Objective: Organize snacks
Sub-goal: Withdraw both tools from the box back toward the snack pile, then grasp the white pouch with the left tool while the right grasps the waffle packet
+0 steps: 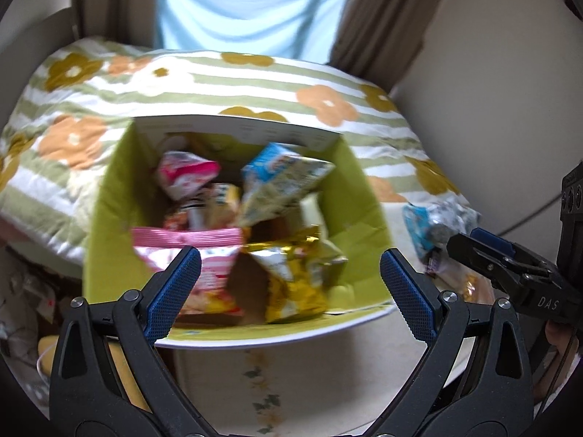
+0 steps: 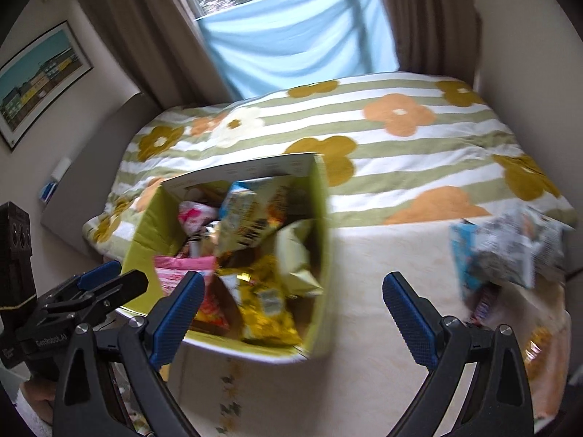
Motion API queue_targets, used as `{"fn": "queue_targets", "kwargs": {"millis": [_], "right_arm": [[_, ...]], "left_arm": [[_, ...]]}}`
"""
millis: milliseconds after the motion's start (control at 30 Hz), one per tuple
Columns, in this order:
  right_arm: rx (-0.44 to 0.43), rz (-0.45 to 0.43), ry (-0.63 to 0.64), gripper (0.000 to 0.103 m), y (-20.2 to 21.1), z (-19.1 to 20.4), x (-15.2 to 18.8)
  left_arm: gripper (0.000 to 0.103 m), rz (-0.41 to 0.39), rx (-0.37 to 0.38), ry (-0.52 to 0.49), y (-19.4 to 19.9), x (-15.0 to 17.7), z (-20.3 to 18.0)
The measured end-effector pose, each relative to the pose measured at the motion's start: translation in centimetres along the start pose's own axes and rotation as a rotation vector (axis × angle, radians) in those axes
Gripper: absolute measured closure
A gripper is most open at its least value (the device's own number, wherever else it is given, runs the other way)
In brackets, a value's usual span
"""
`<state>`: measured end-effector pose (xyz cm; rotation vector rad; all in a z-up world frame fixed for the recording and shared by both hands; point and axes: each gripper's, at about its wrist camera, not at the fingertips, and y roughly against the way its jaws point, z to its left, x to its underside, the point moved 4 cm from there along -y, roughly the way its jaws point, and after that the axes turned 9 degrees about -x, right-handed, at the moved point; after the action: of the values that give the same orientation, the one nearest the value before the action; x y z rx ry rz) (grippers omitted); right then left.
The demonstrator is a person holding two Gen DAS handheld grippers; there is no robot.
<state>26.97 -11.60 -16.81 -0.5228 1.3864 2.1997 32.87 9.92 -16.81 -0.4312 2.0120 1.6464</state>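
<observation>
A green cardboard box (image 1: pixel 113 189) (image 2: pixel 322 218) stands open on the cream table, filled with snack packets: a pink striped bag (image 1: pixel 204 244), a gold bag (image 1: pixel 295 284) (image 2: pixel 266 298) and a blue and white bag (image 1: pixel 280 178). My left gripper (image 1: pixel 289 295) is open just in front of the box's near rim, nothing between its fingers. My right gripper (image 2: pixel 291 318) is open at the box's right near corner, also empty. A blue and silver packet (image 1: pixel 437 222) (image 2: pixel 510 251) lies on other loose snacks to the right of the box.
A bed with a green-striped flowered quilt (image 2: pixel 400 138) lies behind the table. Curtains and a window with blue cloth are beyond. Clutter (image 1: pixel 22 309) lies at the far left below the table edge. The table's cream cloth (image 2: pixel 364 273) shows between box and loose snacks.
</observation>
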Motion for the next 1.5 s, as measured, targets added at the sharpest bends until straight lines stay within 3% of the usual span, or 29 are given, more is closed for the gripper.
{"fn": "queue_targets", "kwargs": {"millis": [400, 767, 900, 1233, 1500], "right_arm": [[0.06, -0.081, -0.08, 0.006, 7.8, -9.1, 2.8], [0.059, -0.089, -0.099, 0.006, 14.9, -20.1, 4.2], [0.049, -0.068, -0.111, 0.006, 15.9, -23.5, 4.8], [0.008, 0.065, -0.262, 0.006, 12.3, -30.2, 10.6], [0.033, 0.105, -0.38, 0.006, 8.4, -31.6, 15.4]], "left_arm": [[0.005, 0.005, 0.051, -0.093, -0.1, 2.0, -11.2], [0.005, 0.1, 0.102, -0.172, -3.4, 7.2, -26.3], [0.005, 0.129, 0.083, -0.173, -5.0, 8.7, -29.9], [0.005, 0.238, -0.007, -0.123, -8.9, 12.0, -31.7], [0.005, 0.296, -0.005, -0.205, -12.7, 12.7, -32.8]]}}
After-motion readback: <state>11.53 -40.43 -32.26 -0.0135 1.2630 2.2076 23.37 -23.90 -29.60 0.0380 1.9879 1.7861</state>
